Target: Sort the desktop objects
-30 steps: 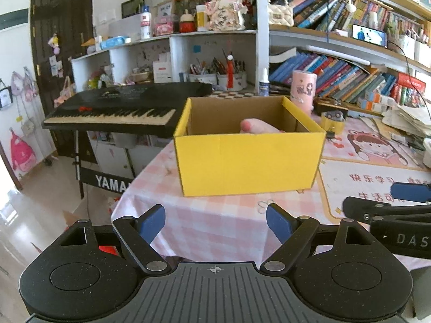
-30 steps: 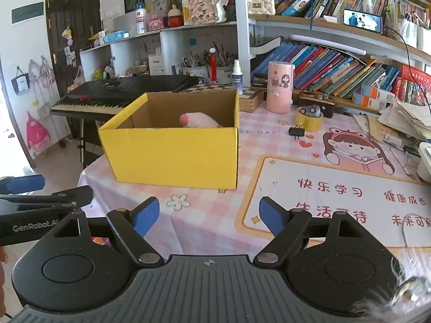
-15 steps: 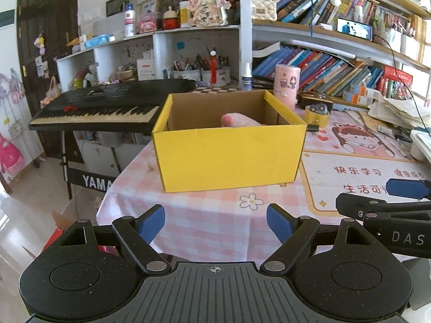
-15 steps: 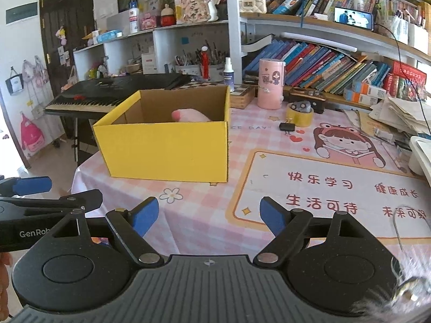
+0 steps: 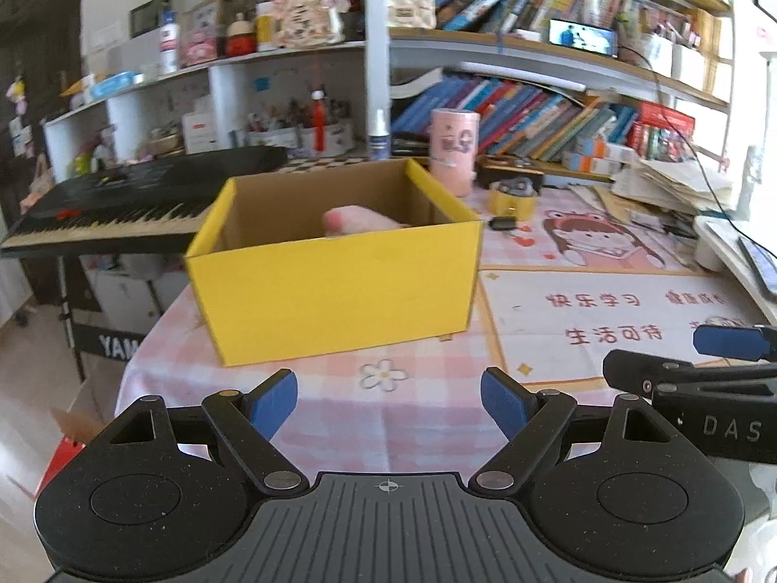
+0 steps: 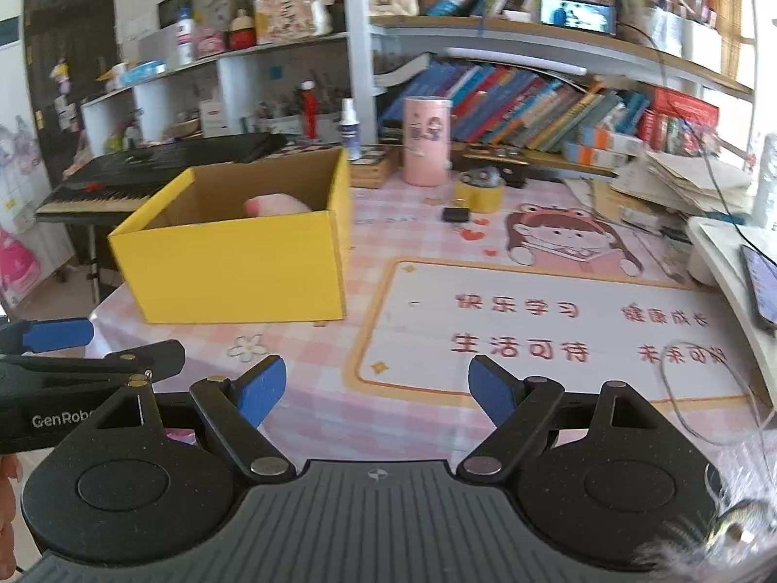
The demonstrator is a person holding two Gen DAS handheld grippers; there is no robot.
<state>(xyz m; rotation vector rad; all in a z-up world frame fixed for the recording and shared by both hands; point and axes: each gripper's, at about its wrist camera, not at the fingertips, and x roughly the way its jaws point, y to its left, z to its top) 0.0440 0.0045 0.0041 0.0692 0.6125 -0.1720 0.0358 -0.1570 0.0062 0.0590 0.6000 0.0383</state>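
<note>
A yellow cardboard box (image 5: 335, 286) stands open on the pink checked tablecloth, with a pink soft object (image 5: 359, 221) inside it. In the right wrist view the box (image 6: 233, 267) is at left with the pink object (image 6: 277, 206) in it. My left gripper (image 5: 388, 401) is open and empty, held back from the box's front wall. My right gripper (image 6: 374, 386) is open and empty over the desk mat (image 6: 534, 330). A yellow tape roll (image 6: 478, 192), a small black clip (image 6: 455, 214) and a pink cylinder (image 6: 427, 141) stand behind the box.
A black keyboard (image 5: 136, 204) sits left of the table. Bookshelves (image 5: 534, 111) run along the back. Stacked papers (image 6: 680, 184) and a white tray with a phone (image 6: 757, 282) lie at right. A spray bottle (image 6: 348, 128) stands at the back. The table edge (image 5: 141, 354) drops off at left.
Both grippers have drawn back and shifted right, so the box now sits farther away and more to the left. Both stay open and empty.
</note>
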